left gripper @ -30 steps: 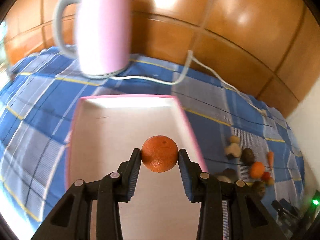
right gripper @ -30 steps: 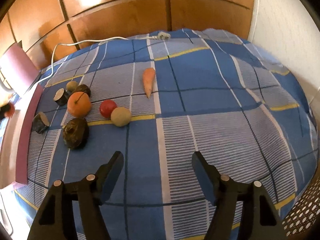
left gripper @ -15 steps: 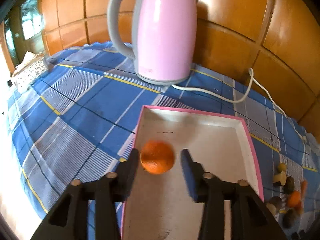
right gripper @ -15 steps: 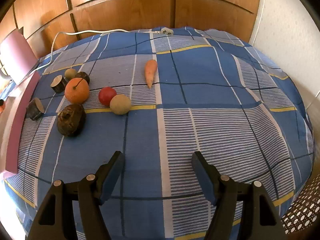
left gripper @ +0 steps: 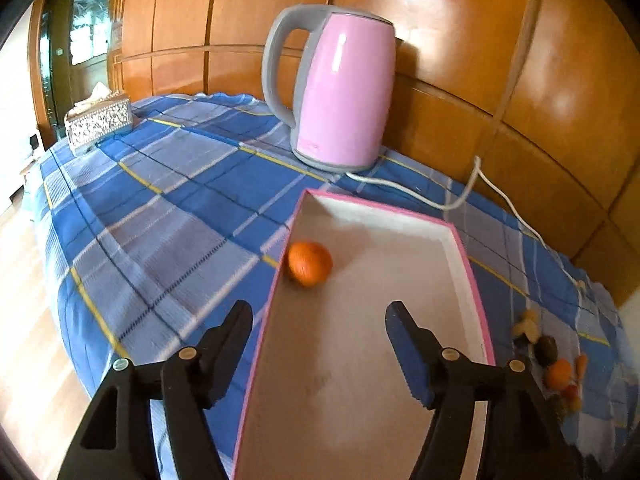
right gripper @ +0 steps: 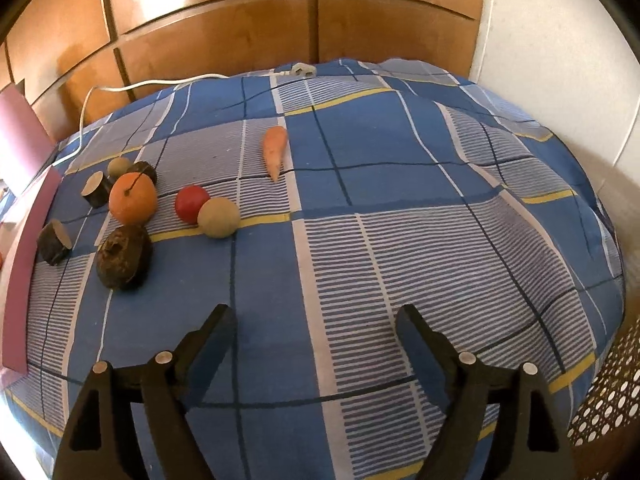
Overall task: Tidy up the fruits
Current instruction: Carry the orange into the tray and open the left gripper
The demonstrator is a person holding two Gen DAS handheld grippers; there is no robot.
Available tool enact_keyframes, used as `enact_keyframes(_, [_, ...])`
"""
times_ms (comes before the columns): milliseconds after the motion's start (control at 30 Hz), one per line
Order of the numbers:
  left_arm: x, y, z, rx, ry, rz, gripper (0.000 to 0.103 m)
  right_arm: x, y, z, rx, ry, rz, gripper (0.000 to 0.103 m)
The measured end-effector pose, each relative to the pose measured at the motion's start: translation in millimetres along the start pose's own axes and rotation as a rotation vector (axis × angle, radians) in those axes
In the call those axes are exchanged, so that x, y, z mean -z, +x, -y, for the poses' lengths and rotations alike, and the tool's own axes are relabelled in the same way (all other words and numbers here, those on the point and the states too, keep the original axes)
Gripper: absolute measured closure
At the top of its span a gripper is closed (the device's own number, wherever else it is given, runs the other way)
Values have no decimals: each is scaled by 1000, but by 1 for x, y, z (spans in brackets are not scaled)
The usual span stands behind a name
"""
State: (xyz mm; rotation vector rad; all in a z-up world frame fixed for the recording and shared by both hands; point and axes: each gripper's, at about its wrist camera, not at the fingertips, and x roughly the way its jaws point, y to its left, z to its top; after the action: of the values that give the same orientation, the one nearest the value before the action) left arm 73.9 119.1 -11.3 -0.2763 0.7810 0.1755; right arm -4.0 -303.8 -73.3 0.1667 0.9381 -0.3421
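Fruits sit in two places on the blue plaid desk (right gripper: 360, 152). One orange (left gripper: 310, 263) lies inside the pink-rimmed tray (left gripper: 472, 280), against its left wall, at the centre of the left wrist view. My left hand-held gripper (left gripper: 320, 320) hovers below it, its jaws opening with nothing between them and the orange lying clear beyond the tips. A pink kettle (left gripper: 344, 92) stands behind the tray at the top of the frame, its white cord (left gripper: 400, 188) trailing to the right, and a patterned tissue box (left gripper: 100, 122) sits at the upper left.

In the right wrist view, my right hand-held gripper (right gripper: 316, 320) also has its jaws opening over bare cloth, holding nothing. At the left of that frame lie a second orange (right gripper: 133, 199), a red fruit (right gripper: 191, 204) touching a tan ball-shaped fruit (right gripper: 219, 217), a dark brown fruit (right gripper: 124, 257) and two dark cut pieces (right gripper: 54, 241). A carrot (right gripper: 275, 152) lies apart, above centre.
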Motion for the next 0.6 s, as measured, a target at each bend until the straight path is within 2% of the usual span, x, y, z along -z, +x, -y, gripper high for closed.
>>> enact_keyframes(167, [28, -16, 8, 18, 47, -12, 30, -3, -2, 2, 2, 2, -22, 22])
enact_keyframes(200, [31, -18, 9, 18, 50, -11, 28, -4, -3, 3, 3, 5, -24, 27])
enact_keyframes(300, [41, -21, 9, 17, 57, -16, 26, -8, -6, 7, 3, 10, -16, 31])
enact_keyframes(367, [45, -22, 10, 17, 59, -24, 25, -12, -8, 10, 1, 21, -12, 38])
enact_keyframes(400, [47, -22, 10, 15, 58, -28, 24, -16, -8, 11, -1, 26, -8, 42])
enact_keyframes(600, [54, -25, 9, 11, 55, -30, 19, -46, -7, 7, -38, 40, 19, 55])
